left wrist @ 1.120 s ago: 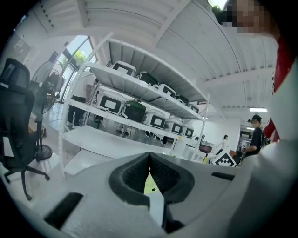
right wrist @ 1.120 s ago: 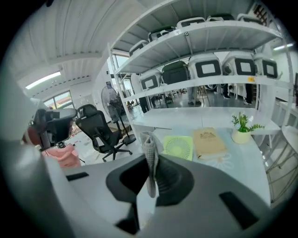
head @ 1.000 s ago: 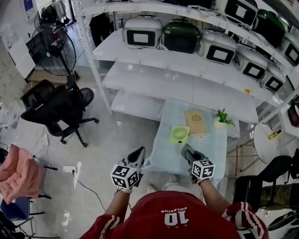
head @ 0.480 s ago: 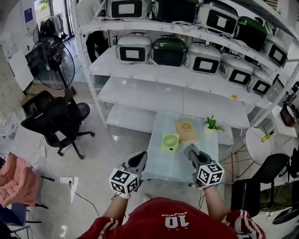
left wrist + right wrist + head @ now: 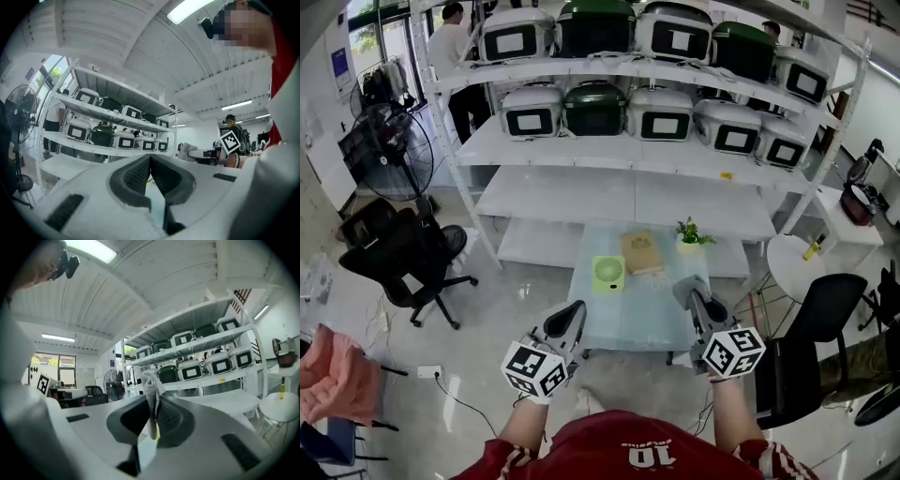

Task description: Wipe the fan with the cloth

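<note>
A small green desk fan lies flat on the pale blue table, left of a brown book. My left gripper hovers at the table's front left corner, jaws shut and empty; in the left gripper view its pads meet with nothing between them. My right gripper hangs over the table's front right part, shut on a whitish cloth that stands up as a folded strip between the jaws. Both grippers are short of the fan and do not touch it.
A small potted plant stands at the table's far right. Behind are white shelves with several rice cookers. A black office chair and a standing fan are at the left, another black chair and a round white table at the right.
The head view has tilted up and drawn back, so the table and fan look smaller and more shelves show. Both grippers keep their places at the table's front edge.
</note>
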Tool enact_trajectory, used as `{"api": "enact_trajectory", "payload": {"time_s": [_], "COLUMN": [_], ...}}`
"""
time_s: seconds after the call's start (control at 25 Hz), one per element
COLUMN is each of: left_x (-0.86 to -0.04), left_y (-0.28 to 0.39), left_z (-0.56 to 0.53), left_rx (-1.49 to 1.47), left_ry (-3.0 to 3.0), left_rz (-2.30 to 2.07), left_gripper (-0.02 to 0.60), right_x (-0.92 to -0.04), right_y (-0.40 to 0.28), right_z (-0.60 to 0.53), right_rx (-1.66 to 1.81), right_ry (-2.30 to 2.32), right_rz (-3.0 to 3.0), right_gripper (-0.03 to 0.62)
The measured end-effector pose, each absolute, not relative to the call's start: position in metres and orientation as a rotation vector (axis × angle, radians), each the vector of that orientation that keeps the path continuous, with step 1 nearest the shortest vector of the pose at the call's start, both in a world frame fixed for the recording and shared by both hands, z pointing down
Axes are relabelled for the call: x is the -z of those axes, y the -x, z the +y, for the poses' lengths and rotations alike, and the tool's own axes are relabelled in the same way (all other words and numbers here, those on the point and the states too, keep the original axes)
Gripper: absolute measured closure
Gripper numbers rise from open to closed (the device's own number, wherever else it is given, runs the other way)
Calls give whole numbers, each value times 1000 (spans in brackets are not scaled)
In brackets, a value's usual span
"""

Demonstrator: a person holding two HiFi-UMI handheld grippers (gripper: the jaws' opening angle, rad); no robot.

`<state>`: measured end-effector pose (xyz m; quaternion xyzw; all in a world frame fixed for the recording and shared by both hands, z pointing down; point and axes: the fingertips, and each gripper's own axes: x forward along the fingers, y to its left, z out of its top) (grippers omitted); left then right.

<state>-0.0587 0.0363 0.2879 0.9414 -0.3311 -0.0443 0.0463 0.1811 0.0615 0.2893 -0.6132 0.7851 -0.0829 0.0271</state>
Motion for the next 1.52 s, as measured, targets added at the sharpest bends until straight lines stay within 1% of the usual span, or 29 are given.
{"api": "enact_trajectory", "payload": {"time_s": [0.16, 0.32, 0.68, 1.08, 1.52], "left_x": [-264, -252, -255, -262, -262], "left_y": [34, 18, 28, 48, 46], "left_z": [80, 123, 188, 223, 236], "left_rx": [172, 179, 182, 150, 144], "left_ry": [-2925, -2979, -2956, -2944, -2959], "left_rz": [-969, -945, -1001, -1071, -1041], "left_gripper": [581, 581, 581, 583, 581], "right_x": [-264, -252, -248, -246, -243], "right_y": [-201, -205, -184, -177, -177], "right_z": [111, 156, 225, 257, 274], "right_rx": [202, 173, 151, 112, 57], "right_ry": [1894, 1875, 1818, 1837, 1893], "right_rz": [2353, 2323, 2342, 2348, 2332], "right_gripper": [568, 568, 568, 569, 574]}}
